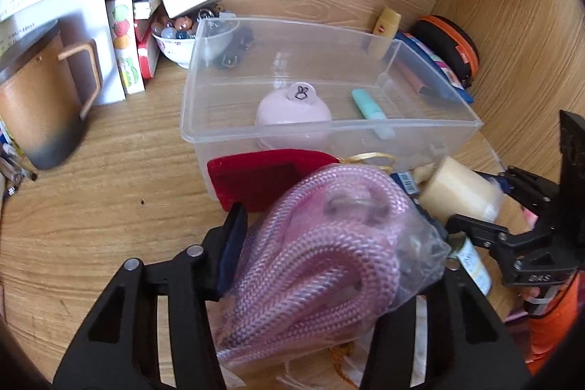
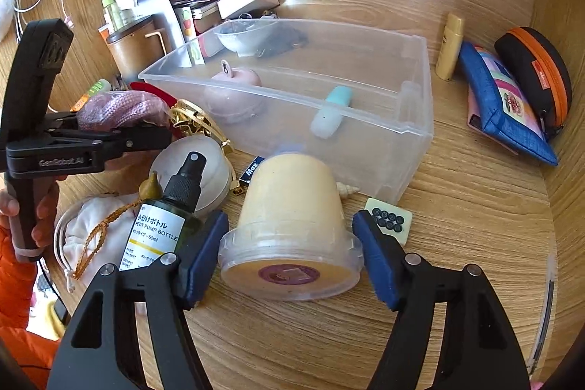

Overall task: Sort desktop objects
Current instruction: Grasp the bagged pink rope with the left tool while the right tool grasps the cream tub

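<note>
Nearest in the left wrist view, the left gripper (image 1: pixel 329 243) has its blue pads pressed on a bagged coil of pink rope (image 1: pixel 314 251), the clear wrapper bulging between them. The right wrist view shows that same bundle from the side, lifted above the clutter at the left. There the right gripper (image 2: pixel 290 254) stands about half open around a cream tub (image 2: pixel 290 218) lying on its side on the wooden desk (image 2: pixel 457 243); its left pad sits against the tub's lidded rim, the right pad just clear of it. Only this view shows the spray bottle (image 2: pixel 164 218) in full, just left of the tub, and the domino tile (image 2: pixel 389 218) by the right pad. Beyond lies a red velvet case (image 1: pixel 263 176), then the clear plastic bin (image 1: pixel 329 127), which holds a pink dome-shaped object (image 1: pixel 292 112) and a mint tube (image 1: pixel 369 108). Far left, the left wrist view shows a brown mug (image 1: pixel 44 112); far right, the other shows a blue pouch (image 2: pixel 504 108) and an orange-zipped black case (image 2: pixel 537 72).
</note>
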The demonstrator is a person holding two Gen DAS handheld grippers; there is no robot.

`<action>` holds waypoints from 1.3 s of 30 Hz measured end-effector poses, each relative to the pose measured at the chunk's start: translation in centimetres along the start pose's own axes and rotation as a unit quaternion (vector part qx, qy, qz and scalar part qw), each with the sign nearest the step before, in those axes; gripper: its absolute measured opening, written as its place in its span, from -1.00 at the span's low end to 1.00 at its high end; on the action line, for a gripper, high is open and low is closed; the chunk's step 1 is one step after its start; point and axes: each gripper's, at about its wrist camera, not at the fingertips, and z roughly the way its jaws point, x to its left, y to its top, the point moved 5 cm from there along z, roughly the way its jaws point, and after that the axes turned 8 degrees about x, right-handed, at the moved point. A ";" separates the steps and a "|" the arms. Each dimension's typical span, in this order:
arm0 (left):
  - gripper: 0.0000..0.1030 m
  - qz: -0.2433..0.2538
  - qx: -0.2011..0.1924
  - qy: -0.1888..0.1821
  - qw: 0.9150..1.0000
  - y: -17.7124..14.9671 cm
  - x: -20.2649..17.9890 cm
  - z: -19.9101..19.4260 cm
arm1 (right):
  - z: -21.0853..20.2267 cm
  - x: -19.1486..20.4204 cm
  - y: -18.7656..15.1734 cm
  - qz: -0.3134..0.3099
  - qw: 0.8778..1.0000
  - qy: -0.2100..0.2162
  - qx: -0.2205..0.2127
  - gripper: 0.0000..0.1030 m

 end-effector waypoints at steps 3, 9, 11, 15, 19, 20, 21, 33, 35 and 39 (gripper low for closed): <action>-0.15 -0.001 -0.002 0.001 1.000 0.0 0.1 -0.5 | -0.5 -0.5 0.4 0.019 1.000 0.023 -0.001 0.30; -0.30 0.002 -0.021 -0.009 1.000 0.1 -0.2 -1.9 | -1.9 -0.5 1.3 0.023 0.999 0.028 -0.019 0.30; -0.32 0.000 -0.026 -0.008 1.000 0.1 -0.1 -2.1 | -1.7 -0.4 1.4 0.020 0.999 0.025 -0.017 0.29; -0.34 -0.010 -0.034 -0.013 0.999 0.2 0.4 -2.8 | -1.5 -0.2 1.3 0.021 0.999 0.028 -0.013 0.29; -0.36 -0.015 -0.051 -0.019 0.998 0.1 0.8 -4.3 | -2.5 -0.2 1.6 0.020 0.999 0.038 -0.021 0.16; -0.36 -0.015 -0.055 -0.020 0.998 0.1 0.9 -4.7 | -2.9 -0.2 1.8 0.019 0.999 0.039 -0.024 0.00; -0.36 -0.015 -0.059 -0.021 0.998 0.1 0.9 -5.0 | -3.4 -0.2 2.1 0.012 0.999 0.037 -0.027 -0.12; -0.35 -0.011 -0.058 -0.028 0.998 0.0 1.0 -4.4 | -3.9 0.0 0.7 -0.007 0.999 -0.009 -0.042 0.44; -0.35 -0.011 -0.052 -0.029 0.998 -0.1 0.9 -4.0 | -3.5 0.1 0.3 0.000 0.999 0.002 -0.036 0.47; -0.35 -0.011 -0.049 -0.029 0.998 -0.4 0.8 -3.8 | -1.9 0.7 -0.8 -0.004 1.000 0.014 -0.011 0.43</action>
